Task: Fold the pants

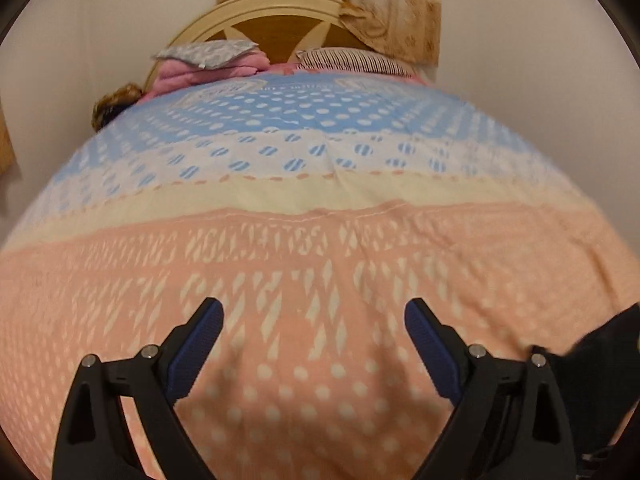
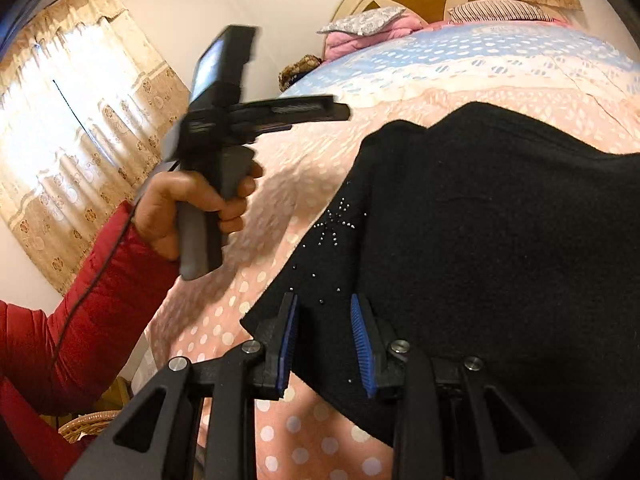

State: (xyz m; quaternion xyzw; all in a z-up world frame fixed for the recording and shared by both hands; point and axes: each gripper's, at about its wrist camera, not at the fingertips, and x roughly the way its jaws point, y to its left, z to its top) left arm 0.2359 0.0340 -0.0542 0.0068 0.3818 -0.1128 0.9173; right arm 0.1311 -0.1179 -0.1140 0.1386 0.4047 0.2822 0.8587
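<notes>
Pants (image 2: 500, 248) are black with a little rhinestone burst, lying rumpled on a bed (image 1: 320, 240) with a pink, cream and blue dotted cover, wooden headboard (image 1: 276, 24) and beige curtains (image 2: 80, 120) behind. Right gripper (image 2: 325, 340) has its fingers released, waist edge sitting between them. Left gripper (image 1: 314, 332) is spread wide over bare cover, pants off beside its right finger.

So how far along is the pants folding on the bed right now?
Barely begun. Done: the black pants lie on the bedspread, looking bunched rather than neatly folded. In hand: the right gripper sits over a pants edge, its jaws apart on either side of the cloth, not clamped. The left gripper is wide open over bare bedspread, holding nothing. Left: gripping, smoothing and every fold.
</notes>
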